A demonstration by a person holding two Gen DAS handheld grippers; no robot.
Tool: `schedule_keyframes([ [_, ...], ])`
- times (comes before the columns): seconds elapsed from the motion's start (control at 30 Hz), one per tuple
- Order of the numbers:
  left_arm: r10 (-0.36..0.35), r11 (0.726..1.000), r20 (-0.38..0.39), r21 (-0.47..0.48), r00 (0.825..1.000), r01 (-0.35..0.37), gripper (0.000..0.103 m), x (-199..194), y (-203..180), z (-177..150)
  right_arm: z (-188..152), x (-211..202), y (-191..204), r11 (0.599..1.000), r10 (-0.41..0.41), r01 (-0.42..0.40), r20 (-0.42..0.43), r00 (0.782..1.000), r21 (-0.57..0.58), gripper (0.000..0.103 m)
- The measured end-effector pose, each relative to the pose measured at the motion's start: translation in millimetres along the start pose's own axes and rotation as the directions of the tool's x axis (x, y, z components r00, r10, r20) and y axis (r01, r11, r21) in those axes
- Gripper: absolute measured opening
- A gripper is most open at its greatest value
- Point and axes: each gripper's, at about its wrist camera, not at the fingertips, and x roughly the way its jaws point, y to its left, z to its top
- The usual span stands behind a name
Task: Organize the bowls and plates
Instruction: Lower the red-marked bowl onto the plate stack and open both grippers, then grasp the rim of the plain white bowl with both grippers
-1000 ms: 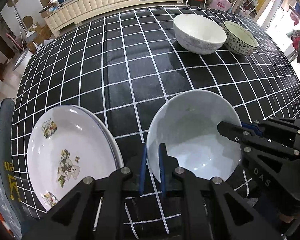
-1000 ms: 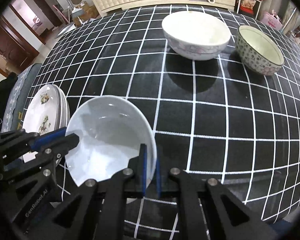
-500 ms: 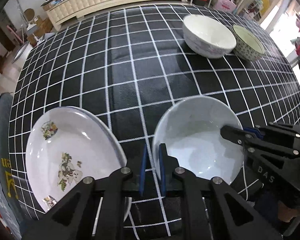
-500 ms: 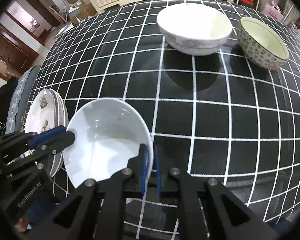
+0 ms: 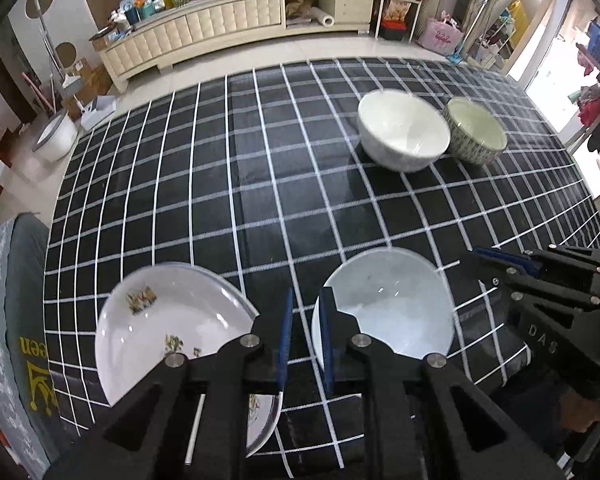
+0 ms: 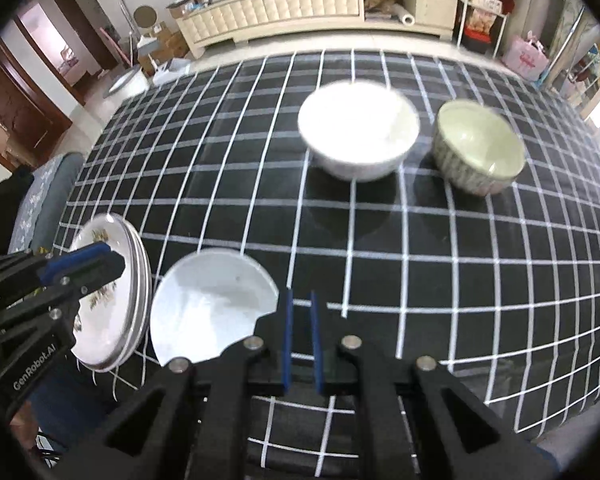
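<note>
Both jaws slightly parted, gripping nothing — plain white shallow bowl lies released; next, judged: fetch the deep white bowl.

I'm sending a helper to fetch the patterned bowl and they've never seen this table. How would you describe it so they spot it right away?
Start at the black tablecloth with the white grid. On its far side two bowls stand side by side. Take the right one, the patterned bowl: smaller than the plain white bowl beside it, with a speckled dark pattern outside and a pale greenish inside.
</note>
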Motion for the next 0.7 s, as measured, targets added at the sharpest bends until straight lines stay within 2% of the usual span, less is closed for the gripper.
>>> schedule_keyframes([
  [0.13,0.021,1.0,0.053,-0.004,0.998,-0.021,0.012,-11.9,-3.5,20.4,16.3,-16.2,-12.6,1.0,-0.016,0.016,0.045,0.999,0.007,0.012],
  [0.33,0.011,1.0,0.092,0.004,0.996,-0.012,0.012,-20.1,-11.7,56.1,41.7,-29.2,-27.0,0.999,-0.038,0.038,0.092,0.995,0.0,0.012],
  [0.47,0.05,0.998,0.125,0.037,0.991,-0.055,0.012,-20.9,-22.2,78.6,60.2,-28.2,-35.7,0.999,-0.045,0.045,0.112,0.993,0.002,0.012],
  [0.7,0.04,0.997,0.089,0.059,0.995,-0.046,0.012,3.0,-28.0,115.2,88.1,-7.5,-52.2,1.0,-0.023,0.021,0.073,0.997,0.022,0.014],
])
